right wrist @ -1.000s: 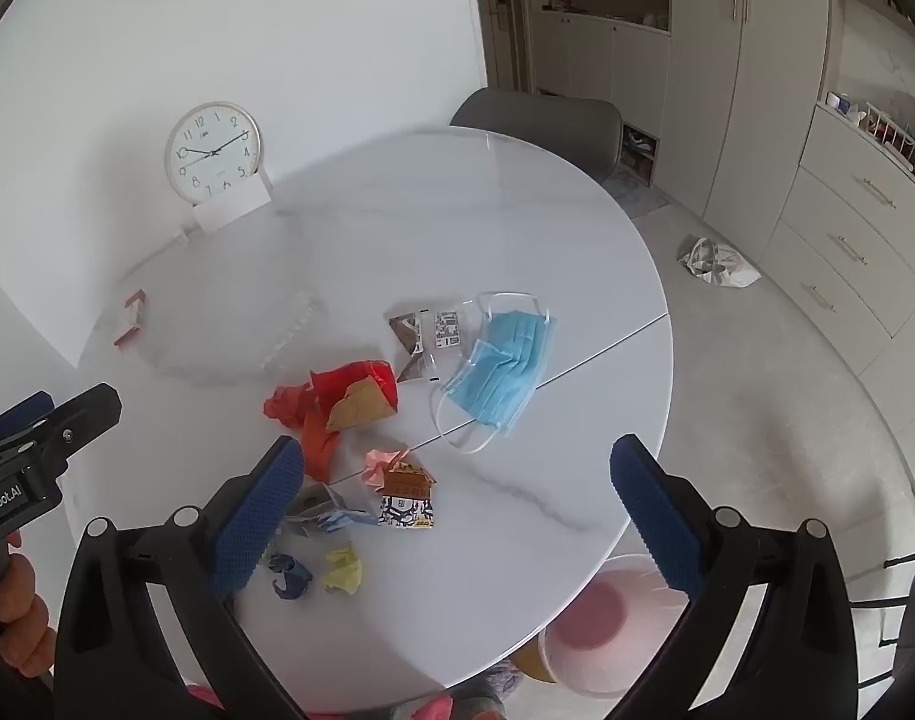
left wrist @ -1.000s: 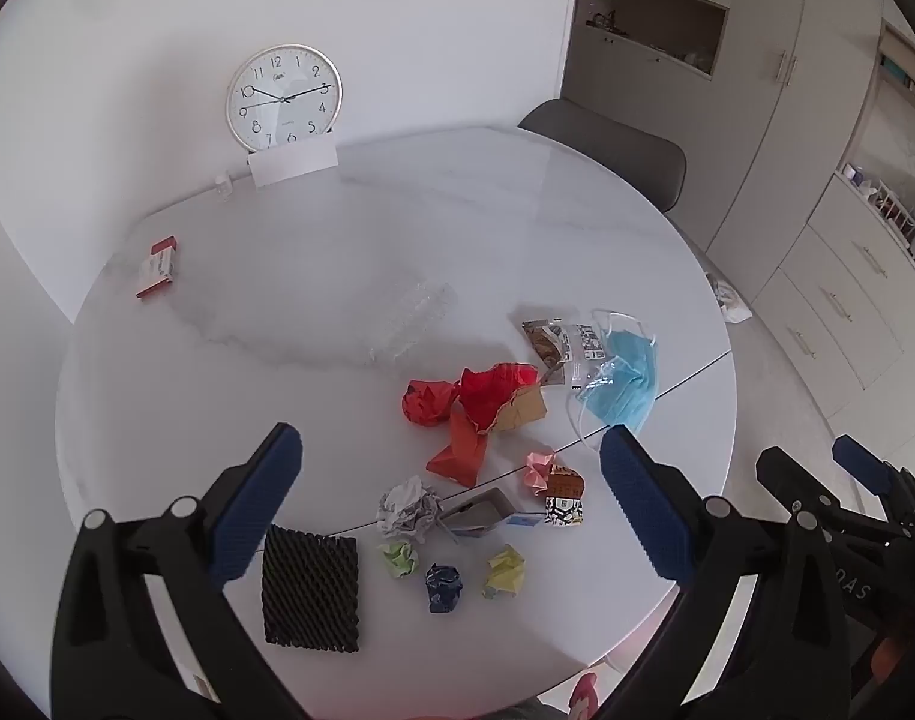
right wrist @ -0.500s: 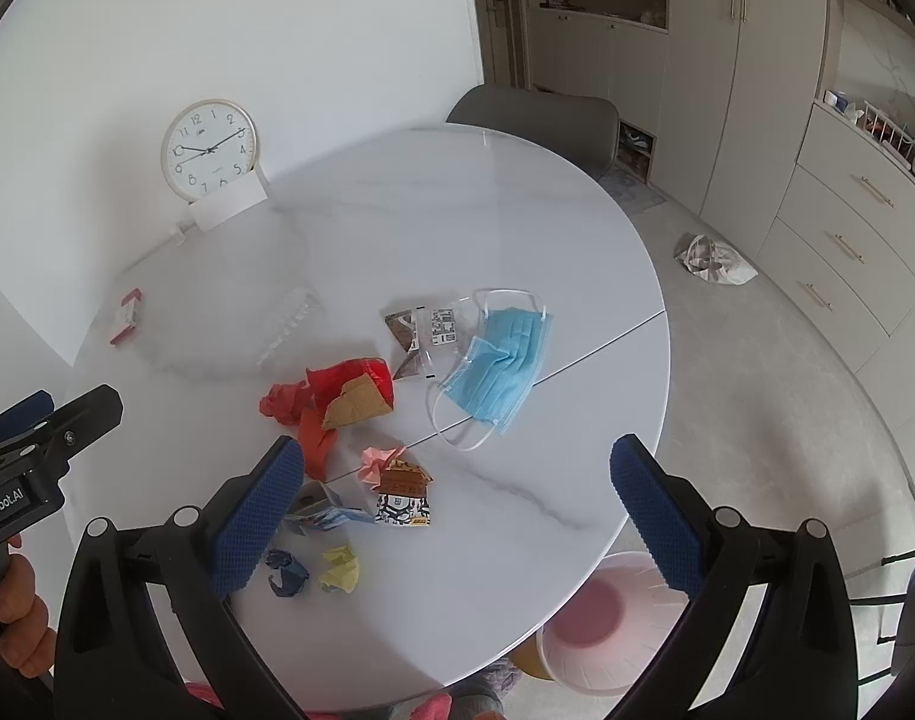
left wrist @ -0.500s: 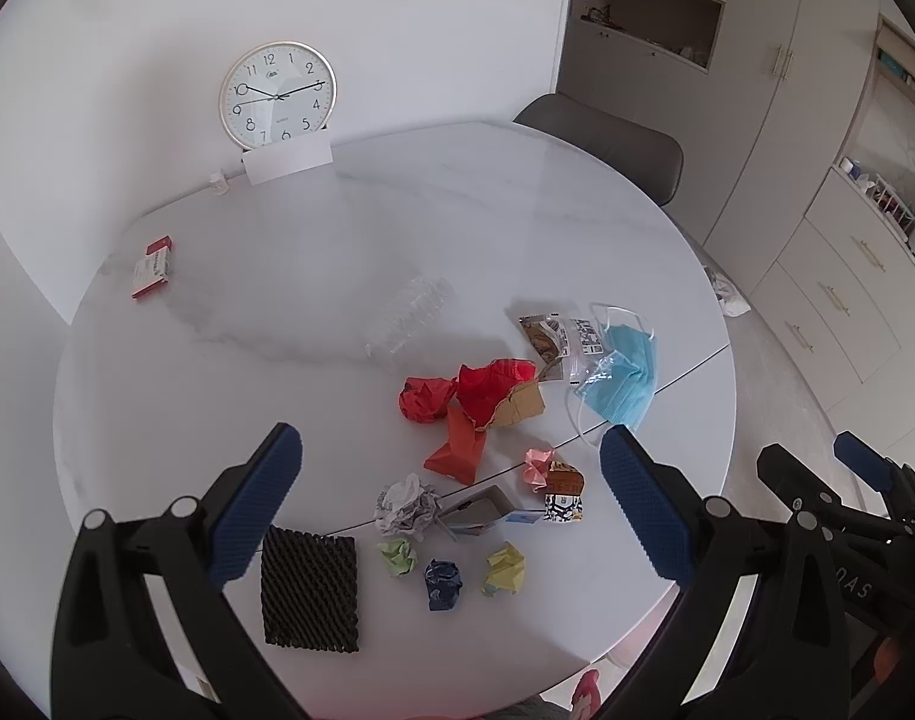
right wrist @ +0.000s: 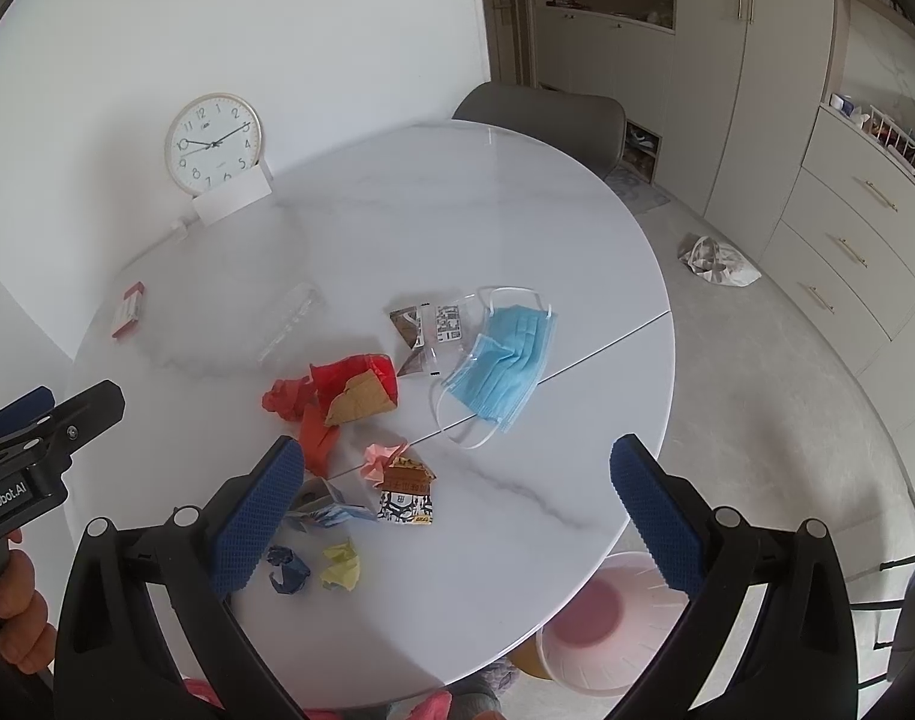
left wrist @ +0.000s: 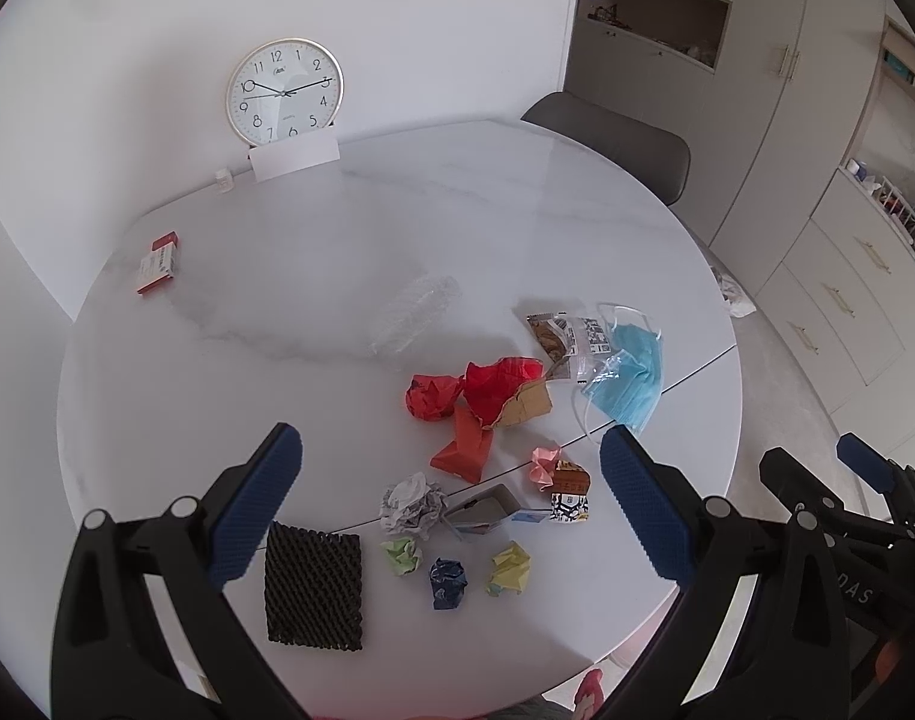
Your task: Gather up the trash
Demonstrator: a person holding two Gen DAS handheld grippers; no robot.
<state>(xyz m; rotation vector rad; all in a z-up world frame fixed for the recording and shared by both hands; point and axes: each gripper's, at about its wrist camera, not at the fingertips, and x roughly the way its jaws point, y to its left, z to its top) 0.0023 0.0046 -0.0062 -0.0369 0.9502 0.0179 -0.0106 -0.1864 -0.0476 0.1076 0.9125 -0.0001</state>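
Hiding part of the litter, the right claw (right wrist: 457,516) spreads wide and empty above the round white marble desk (right wrist: 517,228), its left pad covering the edge of a blue-printed carton (right wrist: 328,507). A clear plastic wrapper (left wrist: 415,315) is barely discernible against the marble. The left claw (left wrist: 451,510), equally wide and empty, hovers over the crumpled grey paper ball (left wrist: 414,505), with the black mesh foam sheet (left wrist: 313,585) partly behind its left pad. The blue face mask (right wrist: 499,363) lies beyond both claws. A pink bin (right wrist: 607,624) sits half cut off under the desk's edge.
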